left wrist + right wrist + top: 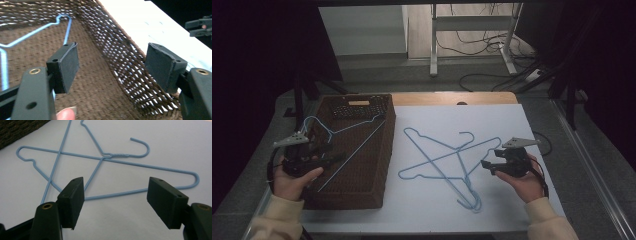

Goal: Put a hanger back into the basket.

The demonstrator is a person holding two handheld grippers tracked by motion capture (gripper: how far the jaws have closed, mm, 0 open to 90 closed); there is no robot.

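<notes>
Hovering over the white worktop [512, 125], the right hand-held gripper [486, 167] has its jaws spread wide with nothing between them. Just ahead of it lie two thin light-blue wire coat hangers [105, 160], crossed over one another, flat on the sheet. The left hand-held gripper [343, 158] is over the dark brown woven basket [382, 165], its jaws likewise wide apart and empty; a third light-blue wire hanger [343, 131] lies inside the basket, beyond and to one side of the pads.

I judge these hangers light and springy rather than rigid: thin coated wire that would flex a little under a pinch, and probably smooth enough to slide or swivel between flat pads. Lying flat, they leave little to get under. The twisted neck below the hook, or the point where the two wires cross and one rides slightly above the sheet, looks like the surest place to grip; a pinch near the neck should also keep the hanger from swinging.

The right gripper view shows the wound twist at the neck and which wire lies on top, too fine to read from the high view. The left gripper view shows the basket's open mesh wall and the hanger's hook [63, 18] against it, though blur leaves its exact resting point uncertain. The high view gives the overall layout, with the floor and a metal stand [472, 35] beyond.
</notes>
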